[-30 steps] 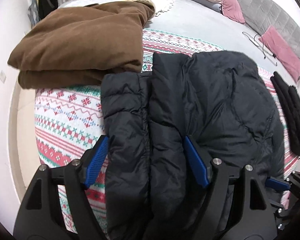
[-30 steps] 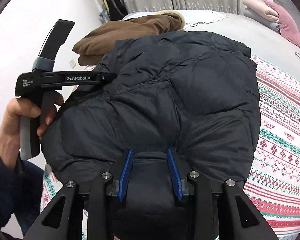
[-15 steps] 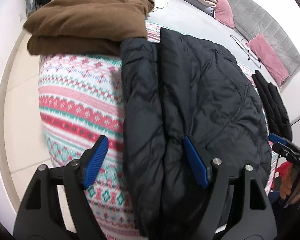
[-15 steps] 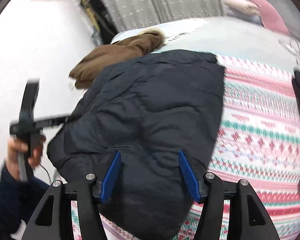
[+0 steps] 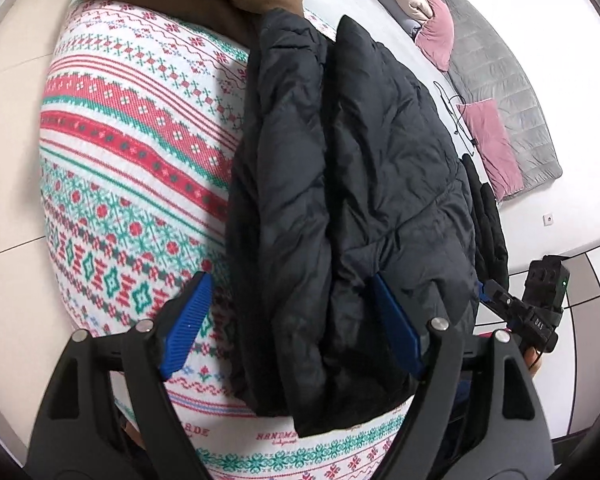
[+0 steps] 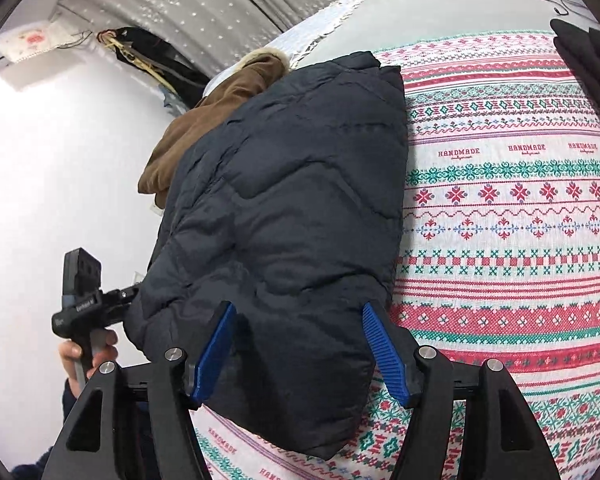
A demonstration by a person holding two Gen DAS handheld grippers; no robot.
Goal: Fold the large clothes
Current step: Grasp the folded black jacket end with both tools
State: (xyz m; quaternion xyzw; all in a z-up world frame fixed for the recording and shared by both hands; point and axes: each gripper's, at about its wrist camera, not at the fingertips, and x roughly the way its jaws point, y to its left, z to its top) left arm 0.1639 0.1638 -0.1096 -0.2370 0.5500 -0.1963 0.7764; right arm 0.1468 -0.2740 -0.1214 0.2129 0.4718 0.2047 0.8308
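The folded black jacket (image 5: 352, 200) lies lengthwise on the bed (image 5: 132, 128), running away from both tongs. The left tongs (image 5: 292, 324) and right tongs (image 6: 300, 348) are both opening, straddling its near end without pressing it.

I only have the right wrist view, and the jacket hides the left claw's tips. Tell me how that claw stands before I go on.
Observer: The left claw stands open. The near end of the black jacket lies between its pads, not pinched.
Operator: Describe the jacket's left side.
Observer: A narrow strip lies folded lengthwise beside the wide panel, with a deep crease between them.
Operator: Report what is at the head of the bed.
Observer: Pink pillows lie against a grey quilted pad.
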